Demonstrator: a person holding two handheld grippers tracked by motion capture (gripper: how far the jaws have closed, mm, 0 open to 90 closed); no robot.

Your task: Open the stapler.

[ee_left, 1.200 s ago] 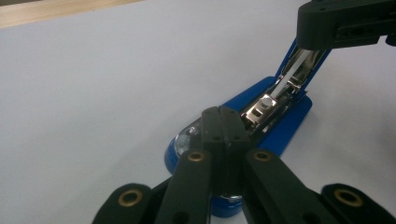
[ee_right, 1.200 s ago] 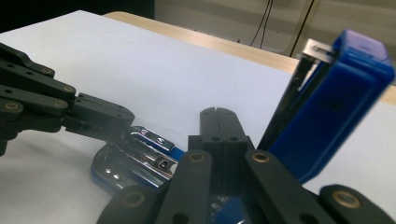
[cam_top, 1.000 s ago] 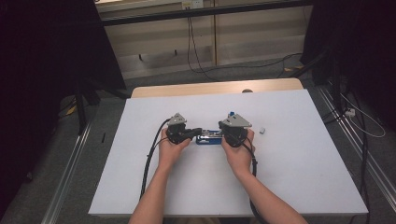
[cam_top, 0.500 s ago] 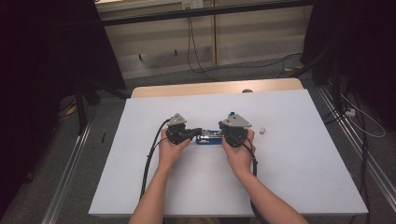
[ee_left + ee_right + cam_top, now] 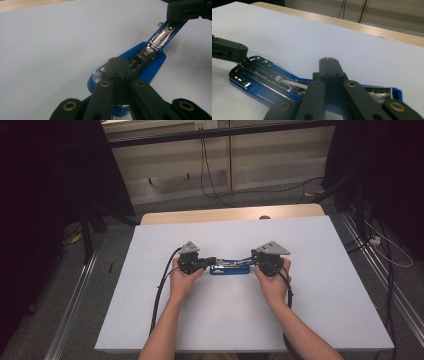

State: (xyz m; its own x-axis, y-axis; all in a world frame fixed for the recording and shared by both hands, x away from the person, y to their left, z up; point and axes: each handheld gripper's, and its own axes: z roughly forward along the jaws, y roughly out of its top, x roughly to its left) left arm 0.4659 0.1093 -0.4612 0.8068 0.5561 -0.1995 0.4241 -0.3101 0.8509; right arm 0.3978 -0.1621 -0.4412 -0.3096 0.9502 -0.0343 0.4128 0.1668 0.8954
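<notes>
White board (image 5: pixel 240 320) covers most of a wooden table whose bare far edge (image 5: pixel 230 213) shows as a light strip beyond it. Grey carpet surrounds the table, with pale wall panels beyond the table's far side and dark curtains to both sides. Black cables (image 5: pixel 210 175) hang down the wall panels and run across the floor. Metal rails (image 5: pixel 75 310) lie on the floor along both sides of the table.

A blue stapler (image 5: pixel 230 267) lies opened flat near the middle of the board, its metal magazine (image 5: pixel 269 77) facing up. The left gripper (image 5: pixel 210 261) sits at the stapler's left end; its jaws are pressed together, tips resting over the rounded blue end (image 5: pixel 96 80). The right gripper (image 5: pixel 254 257) sits at the stapler's right end; its jaws are likewise pressed together, above the stapler's metal parts. Whether either tip pinches any part of the stapler cannot be told.

A black cable (image 5: pixel 160 295) trails from the left gripper toward the board's near edge. Each hand wraps its gripper body, and the forearms lie over the board on the stapler's near side.
</notes>
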